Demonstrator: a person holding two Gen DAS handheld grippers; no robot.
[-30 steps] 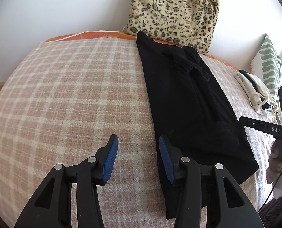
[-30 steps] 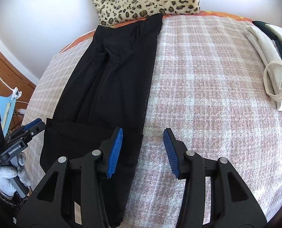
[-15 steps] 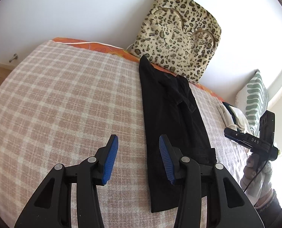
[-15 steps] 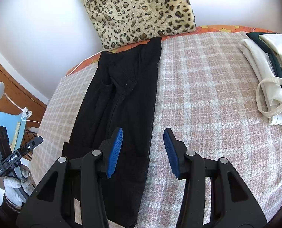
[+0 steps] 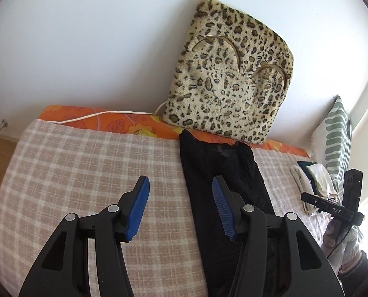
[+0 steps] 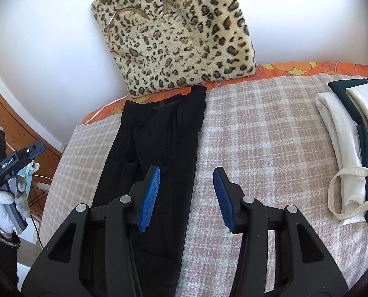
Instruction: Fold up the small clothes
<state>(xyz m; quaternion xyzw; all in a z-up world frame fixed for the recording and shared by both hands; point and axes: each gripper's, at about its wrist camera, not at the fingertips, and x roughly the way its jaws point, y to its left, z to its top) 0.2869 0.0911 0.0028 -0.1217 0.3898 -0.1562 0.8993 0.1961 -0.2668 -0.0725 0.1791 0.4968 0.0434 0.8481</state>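
— What are your tongs doing right now?

— My left tongs [image 5: 181, 201] are spread, and their jaws have just been opening wider; nothing sits between the blue pads [image 5: 138, 209]. They hang in the air above the bed. My right tongs [image 6: 186, 193] are spread too, with only air between their pads [image 6: 150, 195].

— And the clothes?

— The black garment [image 6: 159, 148] lies flat on the checked blanket [image 6: 258, 136], folded into a long narrow strip that runs from near me up to the far edge of the bed. Neither pair of tongs touches it. From the left camera it lies under and behind the right-hand finger; from the right camera, under the left-hand finger.

— What is beyond it?

— The strip's far end reaches the orange flowered sheet [image 5: 114, 123] that shows past the blanket. Just behind that, a leopard-print cushion [image 5: 231, 79] leans upright against the white wall [image 5: 85, 49]. Off to my right on the blanket there is a small stack of cream and dark green cloth bags [image 6: 352, 148], with a strap looping toward me. A green-striped pillow [image 5: 337, 138] stands at that end of the bed.

— Can you see your hands?

— Yes, each camera catches the other one: my left hand [image 6: 10, 198] in a white glove at the edge of the right view, my right hand [image 5: 342, 237] at the edge of the left view.
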